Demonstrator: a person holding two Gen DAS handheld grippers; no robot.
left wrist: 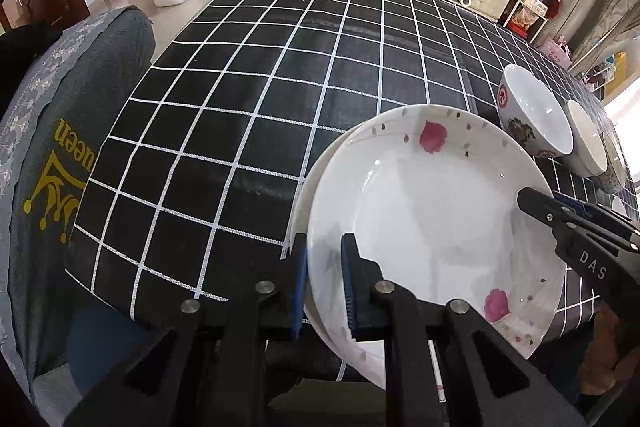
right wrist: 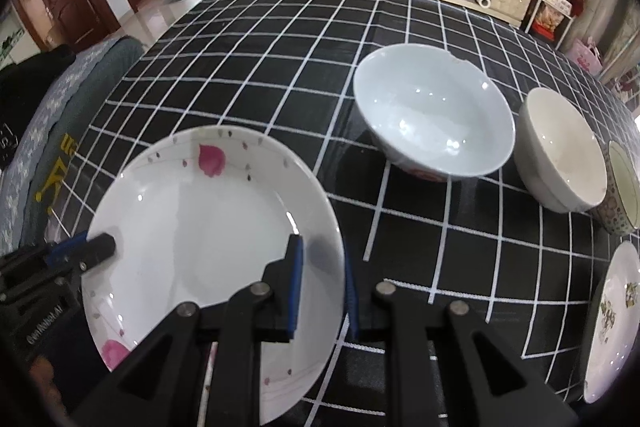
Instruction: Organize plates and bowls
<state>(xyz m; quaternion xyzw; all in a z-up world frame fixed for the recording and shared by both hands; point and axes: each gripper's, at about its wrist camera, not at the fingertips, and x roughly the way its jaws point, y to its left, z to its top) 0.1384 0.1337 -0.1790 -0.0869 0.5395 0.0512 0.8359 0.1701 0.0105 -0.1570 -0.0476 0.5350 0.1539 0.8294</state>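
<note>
A white plate with pink petals [left wrist: 432, 211] [right wrist: 192, 227] is held from both sides over the table's near edge. My left gripper [left wrist: 324, 243] is shut on its left rim, one pad inside the plate and one outside. My right gripper [right wrist: 322, 247] is shut on its right rim in the same way. Each gripper also shows in the other's view: the right gripper [left wrist: 528, 199] and the left gripper [right wrist: 104, 247]. A second white rim [left wrist: 301, 195] shows just under the plate's left edge. A large white bowl with red marks [right wrist: 432, 123] [left wrist: 532, 115] stands to the right.
A cream bowl [right wrist: 560, 155] [left wrist: 584, 139], a flower-patterned bowl [right wrist: 624, 187] and a flowered plate [right wrist: 616, 319] line the right side of the black checked tablecloth [left wrist: 280, 87]. A chair in a grey cover with a gold crown [left wrist: 60, 147] stands at the left.
</note>
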